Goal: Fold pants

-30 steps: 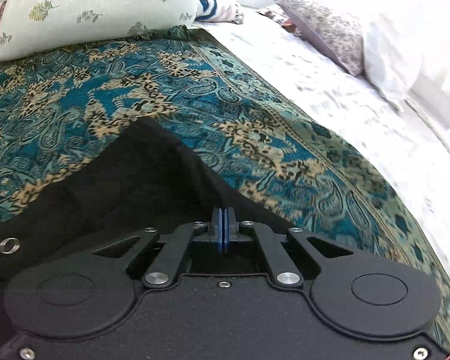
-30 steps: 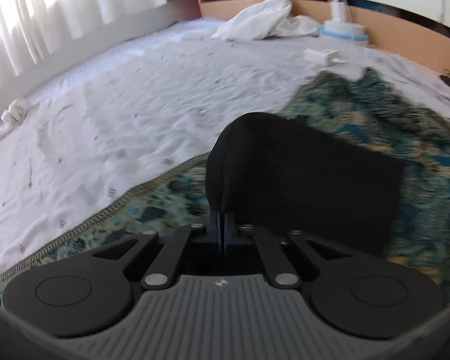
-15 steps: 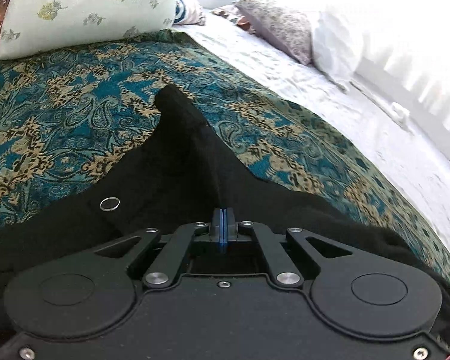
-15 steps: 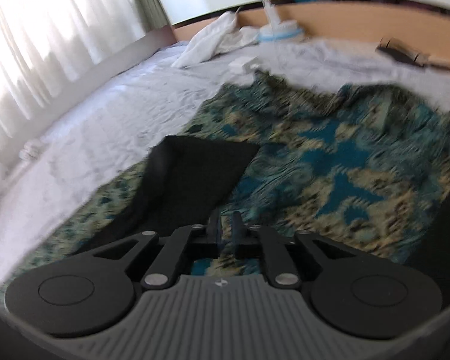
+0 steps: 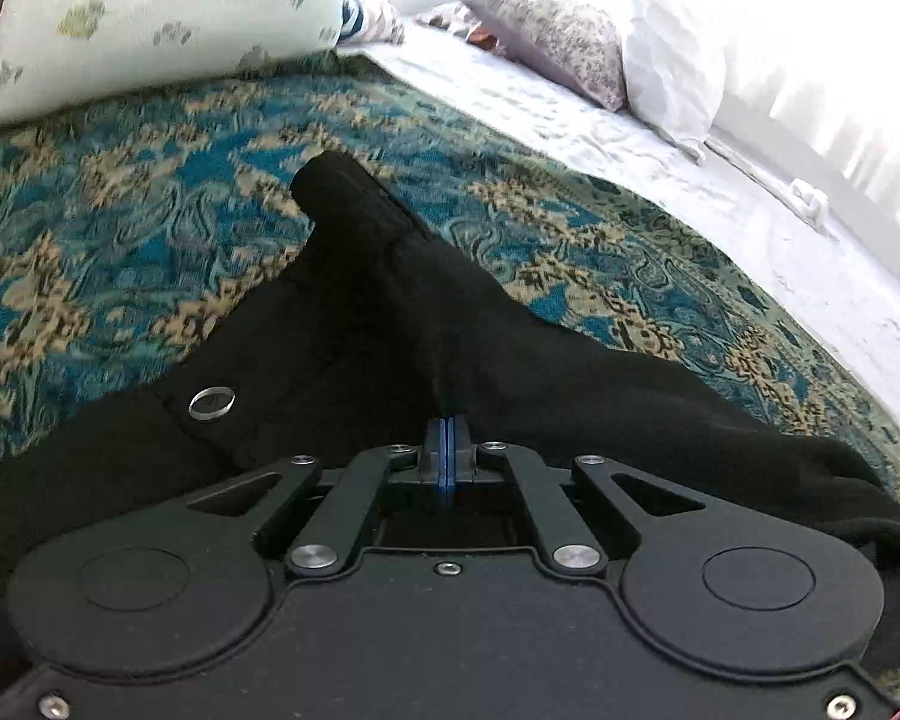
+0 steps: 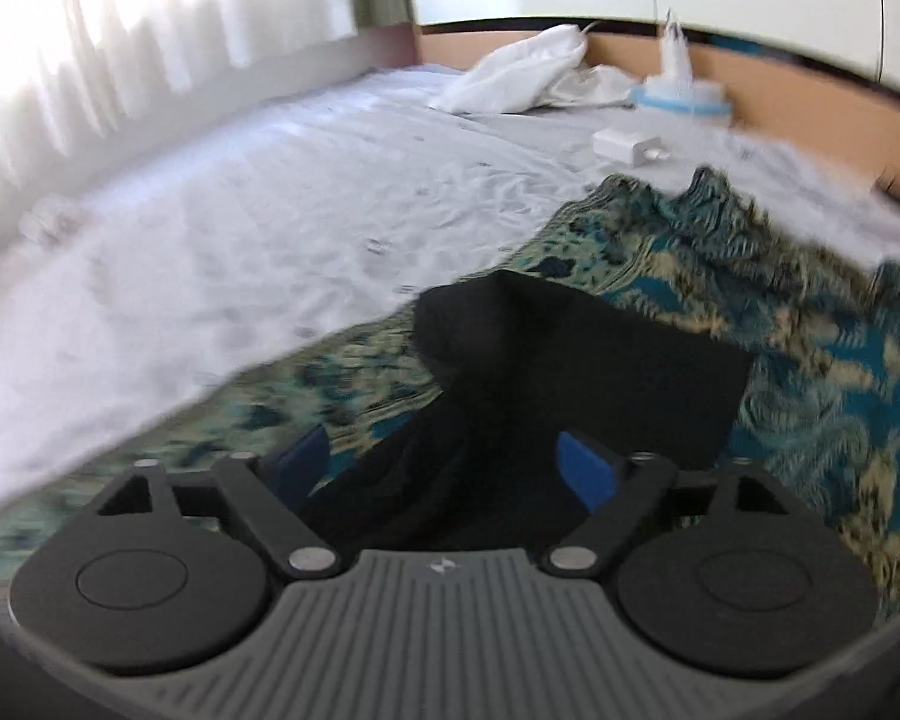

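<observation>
On the left side, the left gripper has its blue fingers pressed together on a pinch of the black pants, near the waist part, where a metal button shines a little to the left of the grip. The pants lie on the patterned bedspread of the bed, and from this gripper the cloth runs forward to a folded corner and also off to the right. Pillows are behind, at the head of the bed.

On the right side, the right gripper has its fingers wide apart and they hold nothing. The black pant leg lies directly in front, between the two fingers, and its long axis goes away from the gripper toward the squared end on the bedspread. The white sheet is to the left of it.

I judge that the right gripper is the nearer one to the leg end, so the coming move probably needs it to go forward along this axis and close on the cloth, while the left one keeps the waist.
</observation>
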`<state>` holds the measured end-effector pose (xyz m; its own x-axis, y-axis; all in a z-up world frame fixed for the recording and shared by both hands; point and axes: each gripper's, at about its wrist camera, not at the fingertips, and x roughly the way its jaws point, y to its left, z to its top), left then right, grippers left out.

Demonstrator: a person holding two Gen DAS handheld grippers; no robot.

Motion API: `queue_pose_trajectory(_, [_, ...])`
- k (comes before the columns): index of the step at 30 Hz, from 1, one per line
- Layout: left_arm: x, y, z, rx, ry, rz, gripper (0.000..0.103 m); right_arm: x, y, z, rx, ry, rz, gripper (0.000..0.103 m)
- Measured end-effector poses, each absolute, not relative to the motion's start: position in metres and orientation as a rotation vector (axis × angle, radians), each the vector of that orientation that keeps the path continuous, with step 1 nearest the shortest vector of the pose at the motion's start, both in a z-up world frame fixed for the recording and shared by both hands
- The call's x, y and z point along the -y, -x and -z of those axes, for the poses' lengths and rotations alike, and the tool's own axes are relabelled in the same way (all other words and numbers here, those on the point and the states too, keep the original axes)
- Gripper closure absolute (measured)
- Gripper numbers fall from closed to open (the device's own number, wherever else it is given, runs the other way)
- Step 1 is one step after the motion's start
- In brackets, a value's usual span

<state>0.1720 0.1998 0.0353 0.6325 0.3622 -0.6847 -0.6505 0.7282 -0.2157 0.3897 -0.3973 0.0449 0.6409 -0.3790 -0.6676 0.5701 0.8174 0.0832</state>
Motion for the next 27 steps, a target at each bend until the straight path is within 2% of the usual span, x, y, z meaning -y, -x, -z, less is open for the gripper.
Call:
queue_pose_trajectory(2, [-0.197, -0.177, -0.036, -0.647, 0.434, -0.609, 0.102, 0.396, -0.408, -0.032, -0.718, -0.256, 0.612, 0.011])
queue_pose_trajectory(3, [-0.197, -0.179, -0.036, -0.645, 0.423, -0.608, 0.102, 0.399, -0.413, -0.026, -0.733, -0.267, 0.622, 0.02])
queue_pose_trajectory(4, [-0.198, -0.181, -0.036, -0.645, 0.422, -0.607, 0.102, 0.403, -0.416, -0.021, -0.746, -0.302, 0.621, 0.054])
queue_pose_trajectory(5, [-0.199, -0.183, -0.036, -0.645, 0.427, -0.604, 0.102, 0.408, -0.416, -0.019, -0.746, -0.342, 0.635, 0.082])
queue_pose_trajectory(6, [-0.2, -0.184, -0.037, -0.643, 0.432, -0.601, 0.102, 0.411, -0.409, -0.022, -0.707, -0.382, 0.659, 0.095])
queue_pose_trajectory(8, [-0.202, -0.184, -0.042, -0.623, 0.428, -0.601, 0.102, 0.419, -0.395, -0.032, -0.65, -0.477, 0.629, 0.097])
queue_pose_trajectory(12, [-0.199, -0.169, -0.062, -0.555, 0.399, -0.566, 0.102, 0.426, -0.35, -0.068, -0.544, -0.451, 0.589, 0.097])
queue_pose_trajectory(18, [-0.199, -0.126, -0.093, -0.534, 0.437, -0.512, 0.102, 0.453, -0.231, -0.11, -0.476, -0.455, 0.53, 0.097])
queue_pose_trajectory(23, [-0.2, -0.065, -0.102, -0.545, 0.465, -0.48, 0.102, 0.476, -0.128, -0.101, -0.507, -0.507, 0.551, 0.097])
queue_pose_trajectory(27, [-0.198, -0.028, -0.083, -0.644, 0.454, -0.484, 0.102, 0.488, -0.069, -0.073, -0.564, -0.546, 0.608, 0.097])
